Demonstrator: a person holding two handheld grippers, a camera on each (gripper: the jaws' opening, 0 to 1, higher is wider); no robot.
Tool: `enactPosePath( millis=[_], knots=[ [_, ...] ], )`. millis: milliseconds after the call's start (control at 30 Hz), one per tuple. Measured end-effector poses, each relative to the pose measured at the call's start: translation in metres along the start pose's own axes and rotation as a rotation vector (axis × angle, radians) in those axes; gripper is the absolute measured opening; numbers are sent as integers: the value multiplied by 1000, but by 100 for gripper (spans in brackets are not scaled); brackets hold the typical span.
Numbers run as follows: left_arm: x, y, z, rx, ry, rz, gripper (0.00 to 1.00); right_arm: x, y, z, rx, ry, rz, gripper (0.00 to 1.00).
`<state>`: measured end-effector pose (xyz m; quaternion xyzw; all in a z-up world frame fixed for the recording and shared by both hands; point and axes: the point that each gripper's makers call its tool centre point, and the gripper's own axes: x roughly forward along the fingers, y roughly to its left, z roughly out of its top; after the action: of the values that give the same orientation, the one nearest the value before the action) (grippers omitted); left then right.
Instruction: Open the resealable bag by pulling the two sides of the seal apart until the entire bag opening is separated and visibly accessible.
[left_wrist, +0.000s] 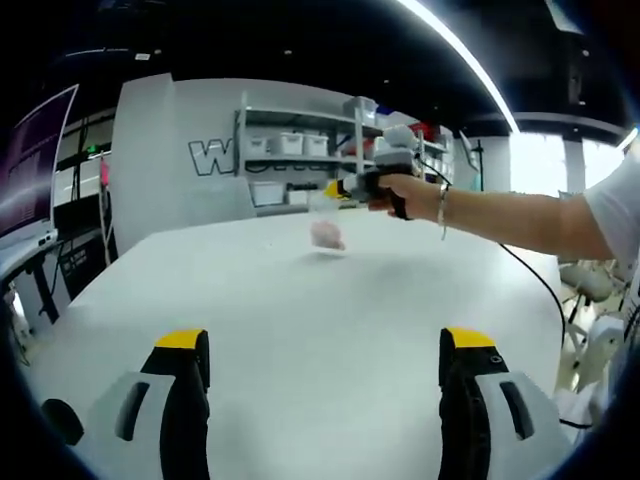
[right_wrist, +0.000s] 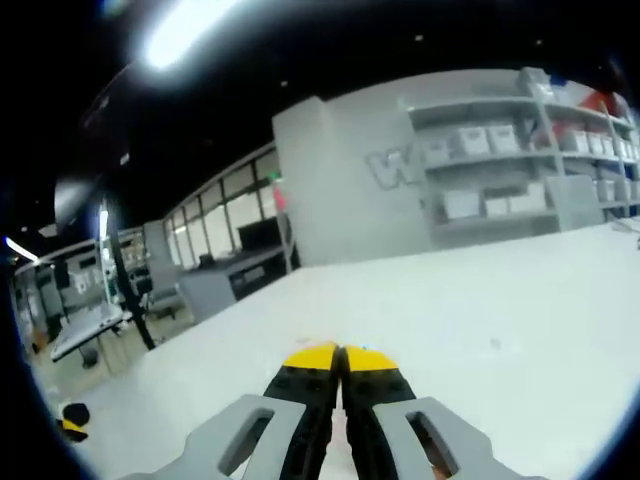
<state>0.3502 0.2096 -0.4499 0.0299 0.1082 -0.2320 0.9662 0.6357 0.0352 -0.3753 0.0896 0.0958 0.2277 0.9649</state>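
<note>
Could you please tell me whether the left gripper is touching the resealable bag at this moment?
Apart. In the left gripper view, the left gripper stands open over bare white table, while the resealable bag hangs far ahead, held by the right gripper.

Right claw over the white worktop

The right claw (right_wrist: 341, 352) has its yellow-tipped jaws pressed together above the worktop (right_wrist: 480, 310); shelves with bins (right_wrist: 500, 170) stand behind.

- 1 resealable bag (left_wrist: 326, 222), clear, pink contents
- 2 grippers: left gripper (left_wrist: 325, 352), right gripper (right_wrist: 340, 354)
- 1 white table (left_wrist: 300, 310)
- 1 shelving unit (left_wrist: 300, 150) carrying several white bins; exact number unclear
</note>
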Motion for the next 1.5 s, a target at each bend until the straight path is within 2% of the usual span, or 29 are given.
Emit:
enactPosePath(
  millis=[667,1167,1500],
  knots=[
    [2,1,-1,6,6,-4,93,12,-5,5,-26,5,-20,0],
    [3,3,-2,6,4,-7,92,24,-1,-8,-49,28,-18,0],
    [4,1,-1,11,1,-9,92,25,3,-13,-59,39,-6,0]
  ],
)
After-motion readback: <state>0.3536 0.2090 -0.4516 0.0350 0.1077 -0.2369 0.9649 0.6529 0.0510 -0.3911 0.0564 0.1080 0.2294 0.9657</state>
